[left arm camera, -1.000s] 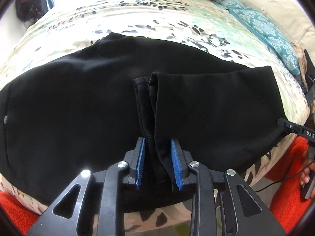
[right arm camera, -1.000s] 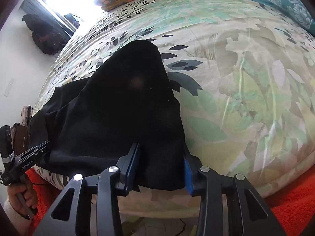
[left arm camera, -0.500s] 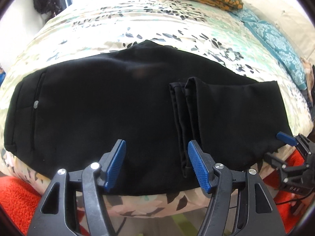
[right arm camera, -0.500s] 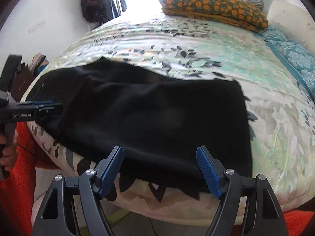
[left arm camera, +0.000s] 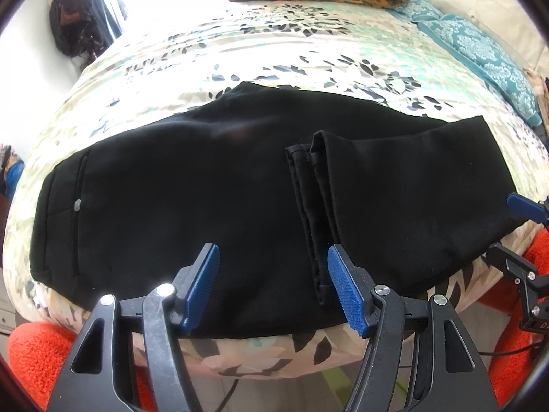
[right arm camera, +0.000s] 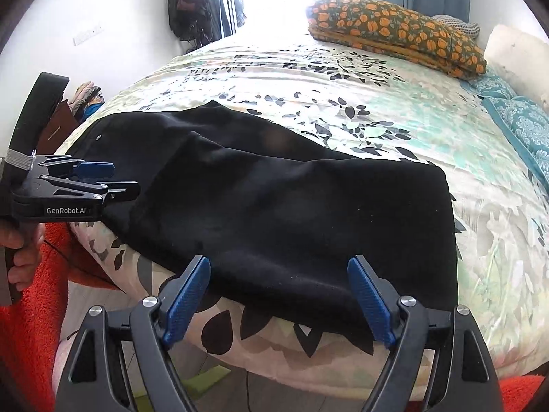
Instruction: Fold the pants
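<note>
Lying flat on the bed (left arm camera: 308, 55), near its front edge: one pair of black pants (left arm camera: 212, 206), folded over once, the leg hems resting on top toward the right half. Left gripper (left arm camera: 271, 285) hangs just above the front edge of the pants, jaws released and wide, nothing pinched; the doubled hems sit just inside its right pad. Its jaws have just been opening. Right gripper (right arm camera: 278, 295) likewise over the near edge at the fold end, jaws released, having just been opening further; cloth lies under and beyond the gap, not gripped. A hand (right arm camera: 20, 257) holds the left gripper's handle, seen from the right camera.

Count: one pants, two grippers, one orange-flowered pillow (right arm camera: 394, 34), one teal pillow (left arm camera: 480, 55), orange rug (right arm camera: 31, 326) on the floor below.
</note>
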Demonstrator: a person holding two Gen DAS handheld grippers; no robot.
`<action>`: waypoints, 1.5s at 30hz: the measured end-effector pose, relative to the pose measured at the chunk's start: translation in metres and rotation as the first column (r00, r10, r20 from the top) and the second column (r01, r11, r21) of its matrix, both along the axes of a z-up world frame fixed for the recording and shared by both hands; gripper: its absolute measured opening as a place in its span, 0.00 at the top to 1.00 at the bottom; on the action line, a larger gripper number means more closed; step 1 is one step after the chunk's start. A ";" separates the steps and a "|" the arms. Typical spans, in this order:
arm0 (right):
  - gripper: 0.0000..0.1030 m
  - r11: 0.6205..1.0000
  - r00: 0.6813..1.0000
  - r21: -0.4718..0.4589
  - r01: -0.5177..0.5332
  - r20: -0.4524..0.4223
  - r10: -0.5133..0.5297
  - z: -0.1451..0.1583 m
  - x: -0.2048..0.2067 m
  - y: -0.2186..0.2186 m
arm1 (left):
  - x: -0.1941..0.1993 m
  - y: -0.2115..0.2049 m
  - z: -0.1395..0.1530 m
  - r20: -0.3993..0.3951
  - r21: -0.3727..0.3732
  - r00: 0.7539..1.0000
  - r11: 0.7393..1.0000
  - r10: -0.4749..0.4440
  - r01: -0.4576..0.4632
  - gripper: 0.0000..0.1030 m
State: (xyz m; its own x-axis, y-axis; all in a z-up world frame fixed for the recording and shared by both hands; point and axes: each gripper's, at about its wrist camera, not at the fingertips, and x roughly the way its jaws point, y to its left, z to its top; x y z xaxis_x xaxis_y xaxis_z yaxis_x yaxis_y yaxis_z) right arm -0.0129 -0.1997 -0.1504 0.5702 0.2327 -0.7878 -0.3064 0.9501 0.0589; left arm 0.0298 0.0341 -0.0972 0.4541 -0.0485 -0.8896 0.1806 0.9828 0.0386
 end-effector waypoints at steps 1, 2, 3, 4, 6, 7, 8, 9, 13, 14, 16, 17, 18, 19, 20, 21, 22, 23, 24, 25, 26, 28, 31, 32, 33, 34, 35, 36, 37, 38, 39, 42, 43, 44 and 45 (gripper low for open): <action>0.20 1.000 1.000 0.004 0.003 0.002 -0.003 0.001 0.000 -0.001 | 0.000 0.000 0.000 -0.001 0.002 1.000 1.000 -0.001 0.001 0.33; 0.20 1.000 1.000 0.009 0.007 0.004 -0.007 0.001 0.000 -0.002 | 0.001 0.000 0.000 -0.001 0.004 1.000 1.000 0.000 0.000 0.33; 0.20 1.000 1.000 0.013 0.012 0.006 -0.012 0.001 0.000 -0.004 | 0.001 0.001 0.000 -0.002 0.002 1.000 1.000 0.002 -0.002 0.33; 0.20 1.000 1.000 0.017 0.017 0.009 -0.017 0.002 0.000 -0.005 | 0.002 0.004 0.002 -0.005 -0.006 1.000 1.000 0.004 -0.004 0.33; 0.20 0.999 1.000 0.029 0.025 0.015 -0.025 0.004 0.000 -0.008 | 0.009 0.018 0.012 -0.005 -0.053 1.000 0.998 0.027 -0.027 0.33; 0.20 0.999 0.999 0.035 0.030 0.019 -0.030 0.005 0.000 -0.010 | 0.015 0.033 0.021 0.001 -0.104 0.998 0.993 0.057 -0.057 0.33; 0.20 0.999 0.999 0.040 0.035 0.025 -0.036 0.006 -0.001 -0.011 | 0.021 0.053 0.030 0.003 -0.173 0.995 0.980 0.100 -0.098 0.33; 0.20 0.998 0.999 0.043 0.040 0.028 -0.041 0.007 -0.002 -0.013 | 0.028 0.075 0.038 0.002 -0.246 0.990 0.960 0.142 -0.137 0.30; 0.20 0.997 0.998 0.055 0.058 0.026 -0.060 0.007 0.001 -0.016 | 0.053 0.166 0.063 0.018 -0.400 0.955 0.877 0.297 -0.265 0.24; 0.20 0.996 0.998 0.061 0.062 0.024 -0.063 0.006 0.003 -0.017 | 0.059 0.186 0.065 0.020 -0.392 0.945 0.872 0.326 -0.292 0.24; 0.20 0.995 0.997 0.070 0.066 0.022 -0.068 0.006 0.003 -0.018 | 0.074 0.216 0.060 -0.010 -0.375 0.951 0.881 0.308 -0.289 0.22; 0.20 0.995 0.997 0.074 0.067 0.022 -0.069 0.006 0.003 -0.018 | 0.081 0.226 0.053 -0.048 -0.355 0.958 0.892 0.282 -0.280 0.22; 0.20 0.995 0.997 0.076 0.066 0.021 -0.068 0.006 0.003 -0.018 | 0.086 0.234 0.048 -0.073 -0.330 0.961 0.903 0.265 -0.274 0.22; 0.20 0.995 0.998 0.077 0.065 0.020 -0.067 0.006 0.003 -0.018 | 0.088 0.240 0.043 -0.080 -0.301 0.962 0.914 0.262 -0.273 0.22; 0.20 0.995 0.998 0.078 0.065 0.018 -0.066 0.006 0.003 -0.019 | 0.087 0.246 0.039 -0.079 -0.277 0.960 0.920 0.267 -0.279 0.22; 0.20 0.995 0.998 0.080 0.064 0.015 -0.065 0.006 0.003 -0.019 | 0.087 0.251 0.035 -0.084 -0.266 0.958 0.920 0.275 -0.287 0.22; 0.20 0.995 0.998 0.081 0.064 0.014 -0.065 0.005 0.003 -0.020 | 0.087 0.257 0.032 -0.094 -0.273 0.956 0.916 0.279 -0.295 0.22; 0.20 0.995 0.998 0.082 0.064 0.013 -0.066 0.005 0.003 -0.020 | 0.087 0.262 0.028 -0.102 -0.286 0.954 0.910 0.282 -0.300 0.22; 0.20 0.994 0.998 0.083 0.064 0.013 -0.066 0.005 0.004 -0.020 | 0.087 0.266 0.026 -0.106 -0.296 0.952 0.905 0.288 -0.307 0.22; 0.20 0.995 0.998 0.082 0.065 0.013 -0.066 0.005 0.004 -0.020 | 0.087 0.269 0.024 -0.106 -0.300 0.950 0.901 0.295 -0.313 0.22; 0.20 0.995 0.998 0.082 0.064 0.012 -0.066 0.005 0.004 -0.020 | 0.088 0.272 0.022 -0.107 -0.300 0.947 0.898 0.303 -0.322 0.22; 0.20 0.995 0.998 0.082 0.063 0.010 -0.064 0.005 0.004 -0.020 | 0.089 0.280 0.020 -0.113 -0.298 0.939 0.890 0.325 -0.344 0.22; 0.20 0.995 0.998 0.079 0.061 0.014 -0.062 0.005 0.005 -0.019 | 0.091 0.285 0.012 -0.136 -0.305 0.933 0.881 0.335 -0.361 0.22; 0.20 0.995 0.998 0.079 0.060 0.015 -0.062 0.005 0.005 -0.019 | 0.091 0.285 0.009 -0.141 -0.301 0.934 0.884 0.329 -0.357 0.22; 0.20 0.995 0.998 0.078 0.061 0.015 -0.062 0.005 0.005 -0.019 | 0.092 0.285 0.006 -0.143 -0.296 0.936 0.889 0.320 -0.349 0.22; 0.20 0.995 0.998 0.077 0.063 0.014 -0.065 0.005 0.005 -0.019 | 0.092 0.284 0.004 -0.144 -0.291 0.940 0.895 0.309 -0.339 0.22; 0.20 0.995 0.998 0.077 0.065 0.010 -0.066 0.004 0.006 -0.019 | 0.093 0.284 0.002 -0.143 -0.290 0.944 0.900 0.296 -0.326 0.22; 0.20 0.995 0.998 0.078 0.068 0.003 -0.068 0.002 0.006 -0.018 | 0.095 0.284 0.001 -0.139 -0.288 0.949 0.905 0.284 -0.313 0.22; 0.20 0.994 0.998 0.079 0.070 -0.003 -0.070 0.001 0.007 -0.018 | 0.096 0.285 -0.001 -0.131 -0.295 0.953 0.907 0.273 -0.301 0.22; 0.20 0.994 0.997 0.080 0.071 -0.008 -0.071 0.000 0.007 -0.018 | 0.098 0.287 -0.004 -0.127 -0.309 0.956 0.906 0.263 -0.290 0.22; 0.20 0.994 0.998 0.078 0.070 -0.012 -0.070 -0.001 0.008 -0.017 | 0.101 0.289 -0.011 -0.139 -0.326 0.957 0.901 0.255 -0.288 0.22; 0.20 0.996 0.998 0.067 0.063 -0.011 -0.062 -0.001 0.009 -0.014 | 0.107 0.297 -0.048 -0.255 -0.392 0.941 0.866 0.223 -0.311 0.17; 0.20 0.996 0.998 0.065 0.060 -0.009 -0.060 0.000 0.009 -0.013 | 0.106 0.300 -0.060 -0.286 -0.421 0.933 0.846 0.219 -0.327 0.11; 0.20 0.996 0.998 0.064 0.058 -0.007 -0.058 0.000 0.009 -0.012 | 0.104 0.305 -0.066 -0.286 -0.462 0.932 0.821 0.222 -0.337 0.11; 0.20 0.996 0.998 0.064 0.056 -0.006 -0.056 0.000 0.009 -0.011 | 0.101 0.309 -0.068 -0.273 -0.489 0.936 0.806 0.221 -0.333 0.10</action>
